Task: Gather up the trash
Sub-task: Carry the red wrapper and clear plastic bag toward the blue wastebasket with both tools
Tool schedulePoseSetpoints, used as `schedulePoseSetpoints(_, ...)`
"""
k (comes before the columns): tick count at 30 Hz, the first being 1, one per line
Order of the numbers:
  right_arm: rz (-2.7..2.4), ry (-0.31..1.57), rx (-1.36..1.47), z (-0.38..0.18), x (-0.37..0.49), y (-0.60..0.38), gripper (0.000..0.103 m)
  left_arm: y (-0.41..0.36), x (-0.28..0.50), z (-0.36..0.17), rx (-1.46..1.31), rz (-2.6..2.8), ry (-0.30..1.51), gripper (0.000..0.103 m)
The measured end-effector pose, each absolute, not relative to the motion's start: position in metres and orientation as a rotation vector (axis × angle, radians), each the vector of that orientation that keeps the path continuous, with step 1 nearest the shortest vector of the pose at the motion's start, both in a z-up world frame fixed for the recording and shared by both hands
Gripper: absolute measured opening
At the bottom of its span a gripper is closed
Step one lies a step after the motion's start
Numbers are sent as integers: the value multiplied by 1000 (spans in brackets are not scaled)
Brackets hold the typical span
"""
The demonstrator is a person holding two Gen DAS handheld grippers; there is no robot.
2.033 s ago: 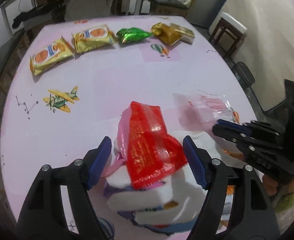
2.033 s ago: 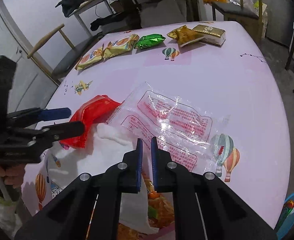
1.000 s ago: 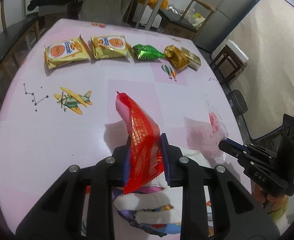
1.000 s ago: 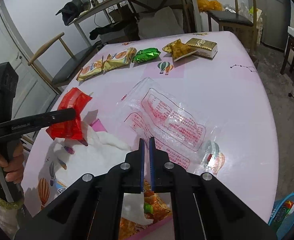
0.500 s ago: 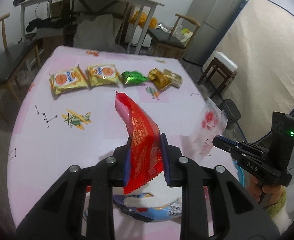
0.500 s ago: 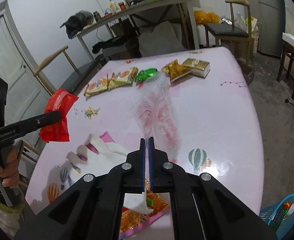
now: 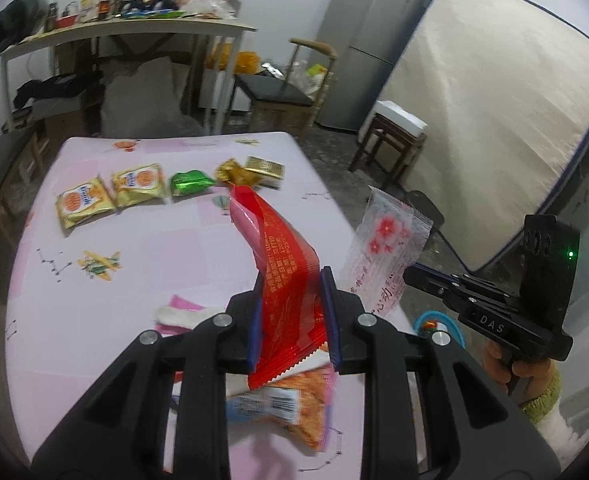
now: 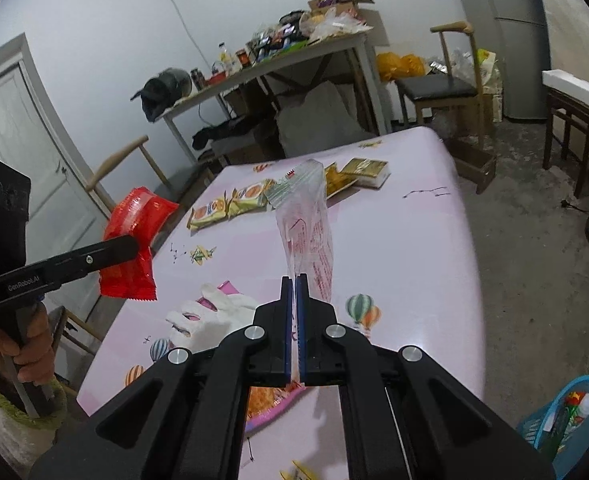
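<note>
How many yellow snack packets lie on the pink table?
2: the yellow snack packets lie side by side at the far end of the pink table, left of the green foil packet.

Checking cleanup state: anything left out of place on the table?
Yes. An opened orange snack bag and a crumpled white cloth lie loose at the near edge of the pink table, unlike the neat row of sealed packets.

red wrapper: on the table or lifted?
Lifted. The red wrapper is pinched in the left gripper and hangs clear above the pink table; the right wrist view shows it in the air beside the table's edge.
</note>
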State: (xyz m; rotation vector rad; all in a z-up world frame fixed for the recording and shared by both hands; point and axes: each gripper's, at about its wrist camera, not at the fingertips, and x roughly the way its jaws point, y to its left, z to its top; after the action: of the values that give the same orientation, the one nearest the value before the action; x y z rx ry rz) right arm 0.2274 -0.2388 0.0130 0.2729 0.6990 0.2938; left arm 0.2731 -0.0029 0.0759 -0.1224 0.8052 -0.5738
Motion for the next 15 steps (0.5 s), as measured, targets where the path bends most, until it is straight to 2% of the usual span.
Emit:
schedulePoseSetpoints(9,143,608,357,26,155,-323,2,-98,247,82,-30,-747,837,23)
schedulePoseSetpoints(15,-57,550,417,27,81,-409,2,-214,224,77,102,-933,880,23)
